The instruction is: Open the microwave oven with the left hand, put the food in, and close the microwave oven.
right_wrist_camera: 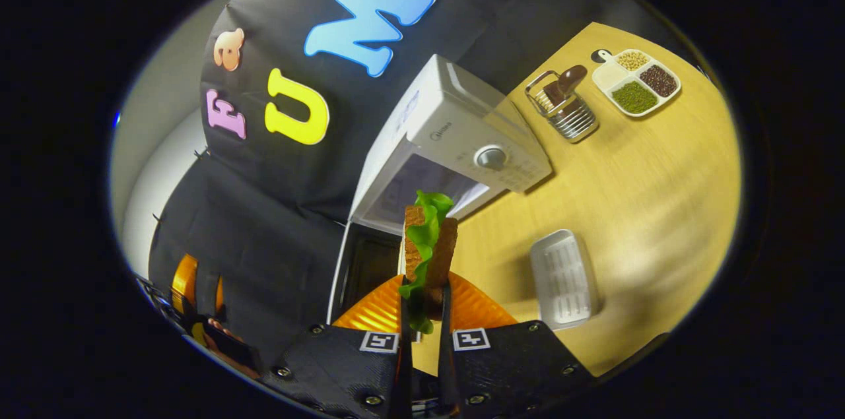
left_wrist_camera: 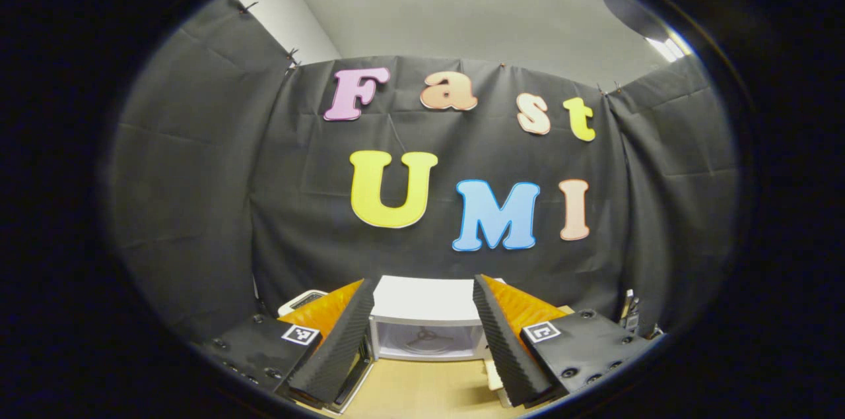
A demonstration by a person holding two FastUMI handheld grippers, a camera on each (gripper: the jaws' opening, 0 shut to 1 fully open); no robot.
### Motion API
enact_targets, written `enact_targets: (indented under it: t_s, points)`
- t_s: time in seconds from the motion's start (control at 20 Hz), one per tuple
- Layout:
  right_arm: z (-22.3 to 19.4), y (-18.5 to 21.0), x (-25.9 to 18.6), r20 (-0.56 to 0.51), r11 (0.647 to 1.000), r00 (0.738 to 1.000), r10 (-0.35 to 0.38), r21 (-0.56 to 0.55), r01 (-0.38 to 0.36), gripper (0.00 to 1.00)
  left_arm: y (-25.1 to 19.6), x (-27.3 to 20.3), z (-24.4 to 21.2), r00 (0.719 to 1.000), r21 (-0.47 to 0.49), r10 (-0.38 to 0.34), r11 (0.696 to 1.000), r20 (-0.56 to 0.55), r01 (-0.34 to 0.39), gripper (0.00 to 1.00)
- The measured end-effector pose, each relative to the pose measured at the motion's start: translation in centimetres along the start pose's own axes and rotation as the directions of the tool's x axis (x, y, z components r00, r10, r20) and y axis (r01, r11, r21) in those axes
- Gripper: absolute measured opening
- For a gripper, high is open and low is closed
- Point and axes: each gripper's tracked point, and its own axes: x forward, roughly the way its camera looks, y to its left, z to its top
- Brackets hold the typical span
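The white microwave (left_wrist_camera: pixel 422 303) stands on the wooden table (left_wrist_camera: pixel 422 392) against the booth wall, framed between the spread fingers of my left gripper (left_wrist_camera: pixel 424 284), which is open and holds nothing. Its door (left_wrist_camera: pixel 355 369) hangs open to the left, and the turntable ring shows inside the cavity. In the right gripper view, my right gripper (right_wrist_camera: pixel 422 288) is shut on a sandwich (right_wrist_camera: pixel 429 244) of brown bread and green lettuce, held upright in front of the microwave (right_wrist_camera: pixel 462 135) and its open door (right_wrist_camera: pixel 362 267). The left gripper's orange finger (right_wrist_camera: pixel 188 287) shows at the far lower left.
On the table (right_wrist_camera: pixel 660 208) to the right of the microwave lie an empty white tray (right_wrist_camera: pixel 562 277), a wire utensil holder (right_wrist_camera: pixel 562 105) and a divided dish (right_wrist_camera: pixel 635 82) of beans and grains. Black cloth walls close in the back and sides.
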Motion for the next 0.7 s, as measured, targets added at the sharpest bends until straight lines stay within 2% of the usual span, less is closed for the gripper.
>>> enact_targets:
  t_s: [0.1,0.25,0.55,0.7]
  points:
    - [-0.5,1.9,1.9,0.037,0.998,0.999,0.029,0.049,-0.031,0.15,2.2,-0.3,0.3,1.000,-0.014,-0.003,1.000,0.005,0.003,0.96]
    - [-1.1,3.3,5.2,0.081,0.996,0.996,0.019,0.080,-0.026,0.15,5.4,-1.3,1.3,1.000,-0.008,-0.017,1.000,0.025,0.017,0.98]
    - [-0.9,2.9,12.3,0.191,0.980,0.979,-0.067,0.198,0.028,0.16,11.2,-2.3,3.2,0.998,0.039,-0.025,0.999,0.051,0.023,0.99]
    - [-0.5,2.9,15.6,0.234,0.967,0.968,-0.091,0.253,0.030,0.15,12.9,-2.5,3.3,0.998,0.064,-0.029,0.998,0.056,0.025,0.94]
